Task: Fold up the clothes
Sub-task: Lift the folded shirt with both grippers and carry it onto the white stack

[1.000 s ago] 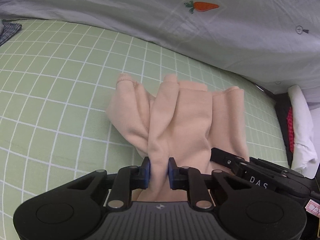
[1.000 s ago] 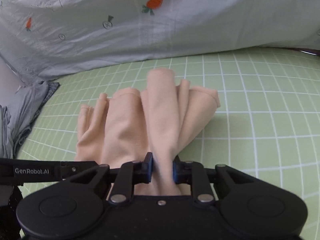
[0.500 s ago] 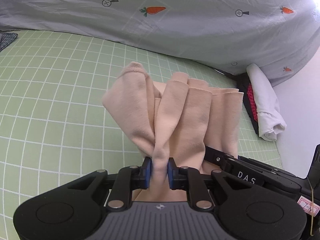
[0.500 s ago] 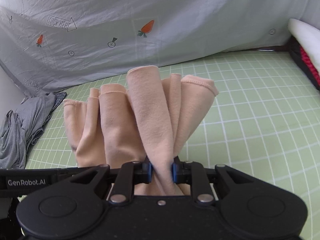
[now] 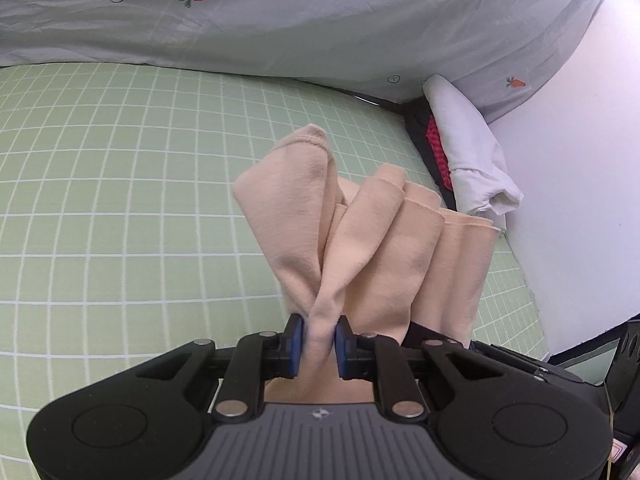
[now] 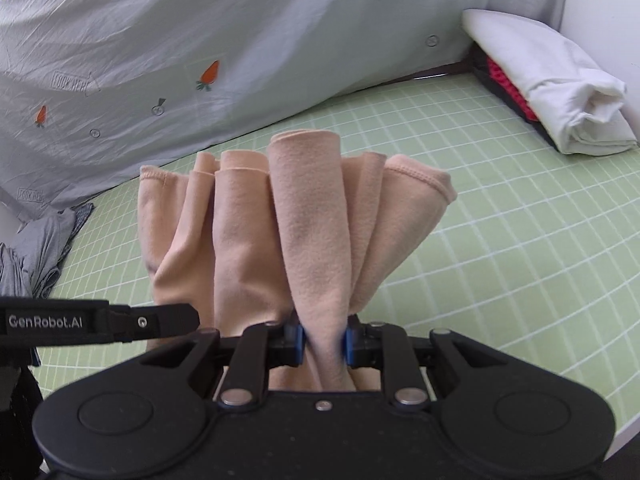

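Two claws grip one peach garment point(image 5: 372, 248): my left claw point(image 5: 319, 340) is clamped on a pinched fold, and my right claw point(image 6: 323, 340) is clamped on another. Compared with a second ago, the cloth hangs higher above the green checked bedsheet point(image 5: 120, 200), its hems no longer lying on it. From the left wrist I see the white wall point(image 5: 580, 200) behind the rolled white cloth point(image 5: 472, 152); only the right wrist shows the grey clothes point(image 6: 36, 256) heaped at the bed's edge. A carrot-print grey cover point(image 6: 200, 40) backs both views. Each claw body hides the garment's held edge.
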Motion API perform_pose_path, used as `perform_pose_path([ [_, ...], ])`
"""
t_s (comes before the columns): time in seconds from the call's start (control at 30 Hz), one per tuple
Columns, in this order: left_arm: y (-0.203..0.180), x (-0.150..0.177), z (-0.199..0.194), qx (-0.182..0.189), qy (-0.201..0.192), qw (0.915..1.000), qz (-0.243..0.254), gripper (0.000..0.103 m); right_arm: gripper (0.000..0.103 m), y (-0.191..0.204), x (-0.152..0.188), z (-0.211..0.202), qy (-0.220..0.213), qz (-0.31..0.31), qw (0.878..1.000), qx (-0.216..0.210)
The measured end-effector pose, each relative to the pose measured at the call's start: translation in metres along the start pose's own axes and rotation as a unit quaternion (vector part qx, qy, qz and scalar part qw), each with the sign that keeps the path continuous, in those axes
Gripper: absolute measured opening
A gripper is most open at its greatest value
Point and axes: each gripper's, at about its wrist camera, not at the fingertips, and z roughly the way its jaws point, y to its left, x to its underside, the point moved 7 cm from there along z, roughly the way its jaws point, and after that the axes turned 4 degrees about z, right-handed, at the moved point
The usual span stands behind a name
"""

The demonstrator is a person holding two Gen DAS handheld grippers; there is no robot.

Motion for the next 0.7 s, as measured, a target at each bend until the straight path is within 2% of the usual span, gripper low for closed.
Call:
perform_pose_path([
  [0.17, -0.097, -0.005, 0.05, -0.007, -0.026, 0.9996, -0.006, 0.017, 0.019, -0.094, -0.024, -0.007, -0.004, -0.052, 0.998, -0.019],
  [0.23, -0.14, -0.011, 0.069, -0.002, -0.035, 0.9994, -0.002, 0.018, 0.019, -0.139, -0.043, -0.014, -0.005, -0.048, 0.999, -0.02],
  [0.37, -0.216, -0.03, 0.105, 0.023, -0.034, 0.9992, 0.002, 0.016, 0.019, -0.214, -0.087, -0.035, -0.036, -0.039, 0.999, 0.0],
  [0.57, -0.304, -0.075, 0.144, 0.052, -0.052, 0.9964, 0.042, 0.016, 0.018, -0.293, -0.152, -0.059, -0.09, -0.023, 0.996, 0.016],
  [0.7, -0.338, -0.118, 0.165, 0.062, -0.074, 0.9938, 0.055, 0.016, 0.018, -0.325, -0.198, -0.059, -0.122, -0.013, 0.992, 0.014],
])
